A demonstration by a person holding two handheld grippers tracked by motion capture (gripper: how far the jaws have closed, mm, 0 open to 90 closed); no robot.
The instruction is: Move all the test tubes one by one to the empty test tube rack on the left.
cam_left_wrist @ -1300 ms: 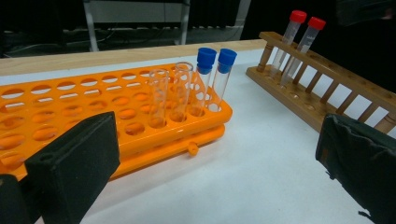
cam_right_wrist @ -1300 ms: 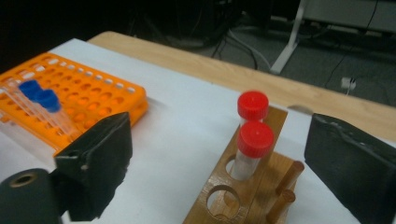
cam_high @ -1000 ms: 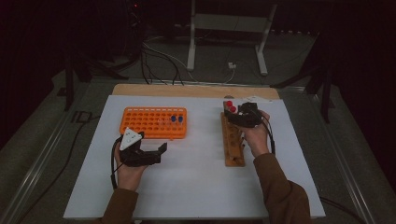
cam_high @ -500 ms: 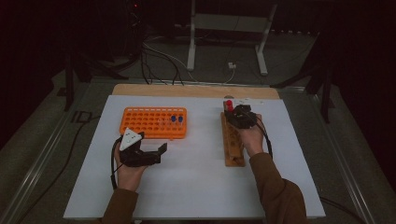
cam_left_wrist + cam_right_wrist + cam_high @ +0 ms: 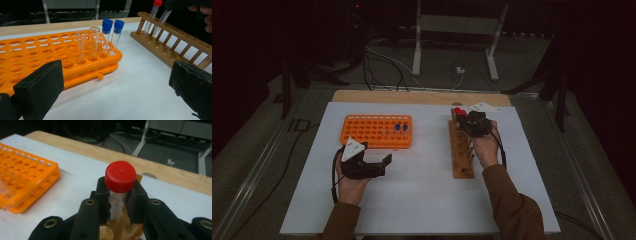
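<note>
My right gripper [image 5: 118, 202] is shut on a red-capped clear tube [image 5: 120, 177]; its jaws have just closed on the tube below the cap. The tube leans over the far end of the wooden rack [image 5: 460, 150], its lower end among the rails [image 5: 163, 18]. Beside it a second red-capped tube [image 5: 154, 12] stands in that rack. My left gripper [image 5: 379, 164] rests on the white sheet in front of the orange rack [image 5: 372, 131], its pads [image 5: 37, 87] wide open with nothing between them. Two blue-capped tubes [image 5: 112, 35] and two uncapped tubes [image 5: 87, 46] stand in the orange rack.
A white sheet [image 5: 422, 200] covers the table, with a bare wooden strip [image 5: 412, 97] along its far edge. Between the two racks lies open sheet [image 5: 140, 75]. Behind the table are cables and a stand's legs [image 5: 452, 55] on the floor.
The right gripper edged left over the wooden rack's far end and closed on the red-capped tube. The left hand and gripper have not moved.
</note>
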